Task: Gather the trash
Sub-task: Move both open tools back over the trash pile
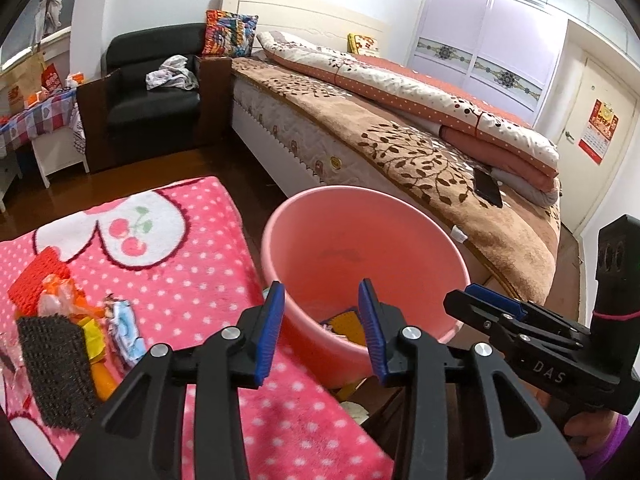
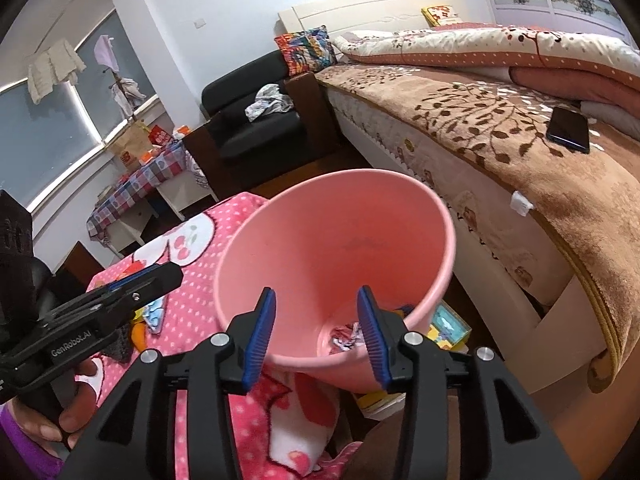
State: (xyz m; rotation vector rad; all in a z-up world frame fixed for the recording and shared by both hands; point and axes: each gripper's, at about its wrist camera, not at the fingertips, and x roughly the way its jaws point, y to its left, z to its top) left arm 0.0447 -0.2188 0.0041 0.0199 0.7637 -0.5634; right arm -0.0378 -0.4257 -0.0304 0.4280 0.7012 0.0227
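A pink bin (image 1: 352,240) (image 2: 336,248) stands beside a table covered with a pink dotted cloth (image 1: 180,272) (image 2: 188,304). It holds some wrappers (image 2: 348,336) (image 1: 344,322) at the bottom. My left gripper (image 1: 322,328) is open and empty over the bin's near rim. My right gripper (image 2: 316,332) is open and empty above the bin mouth; it also shows side-on in the left wrist view (image 1: 492,308). A pile of trash lies on the cloth at the left: a dark scouring pad (image 1: 56,376), a red mesh piece (image 1: 36,284), crumpled wrappers (image 1: 120,328).
A bed (image 1: 420,152) with a brown leaf blanket runs along the right, a black phone (image 2: 570,130) on it. A black armchair (image 1: 156,92) stands behind. A small table with a checked cloth (image 2: 140,184) is at the far left. Boxes (image 2: 448,328) lie on the floor by the bin.
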